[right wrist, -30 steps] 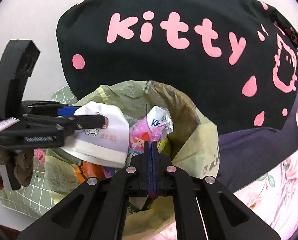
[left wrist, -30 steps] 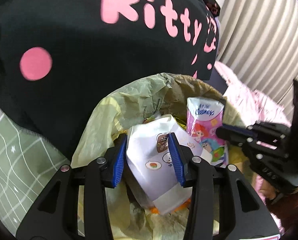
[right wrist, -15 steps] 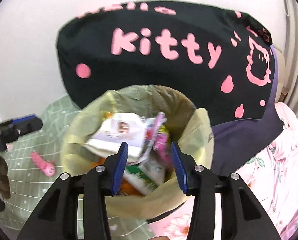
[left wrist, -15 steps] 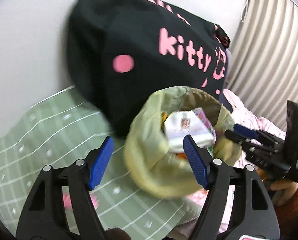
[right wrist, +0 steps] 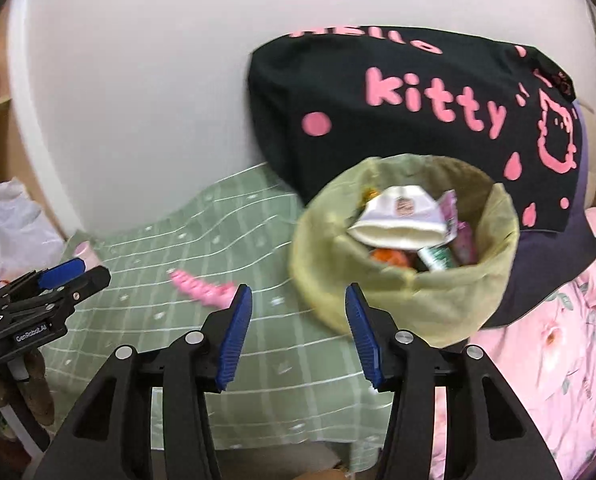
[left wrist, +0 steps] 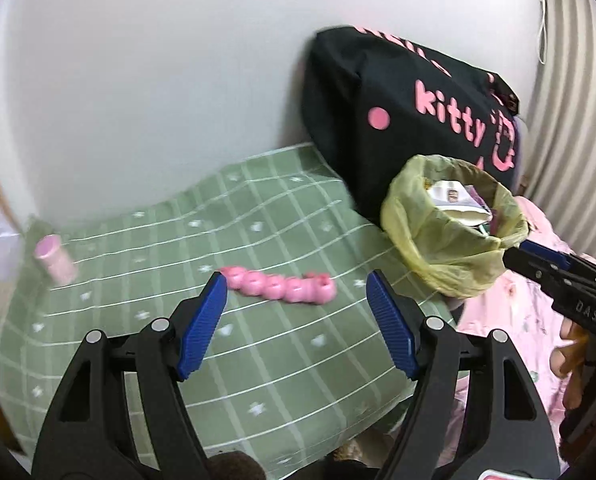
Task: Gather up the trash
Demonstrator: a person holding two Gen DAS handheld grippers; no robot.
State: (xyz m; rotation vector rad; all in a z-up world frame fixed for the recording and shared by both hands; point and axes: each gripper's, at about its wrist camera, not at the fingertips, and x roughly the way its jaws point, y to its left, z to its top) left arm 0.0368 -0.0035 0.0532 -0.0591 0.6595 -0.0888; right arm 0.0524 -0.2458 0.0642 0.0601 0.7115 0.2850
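Surface: a bed covered by a soft green blanket with a white grid and small white flecks; beside it a pink floral sheet.
Trash bag: a thin, crinkled yellow-green plastic bag stands open-mouthed on the bed, rounded like a bucket, leaning against a big black fabric bag with pink "kitty" lettering and dots.
Bag contents: a white paper wrapper lies on top, folded into a soft dome, over colourful packets, one orange and one green; details are blurred.
Loose item one: a pink bumpy strip of rounded, joined cups, glossy plastic, lies flat on the blanket, left of the trash bag.
Loose item two: a small pale pink cylinder, tilted, near the blanket's far left edge; blurred.
Left claw: released, its ribbed blue pads spread wide with nothing between them; the pink strip lies just beyond the tips, the trash bag well off to the right.
Right claw: jaws opening, nothing between the ribbed blue pads; the trash bag sits just ahead and to the right, the pink strip ahead to the left.
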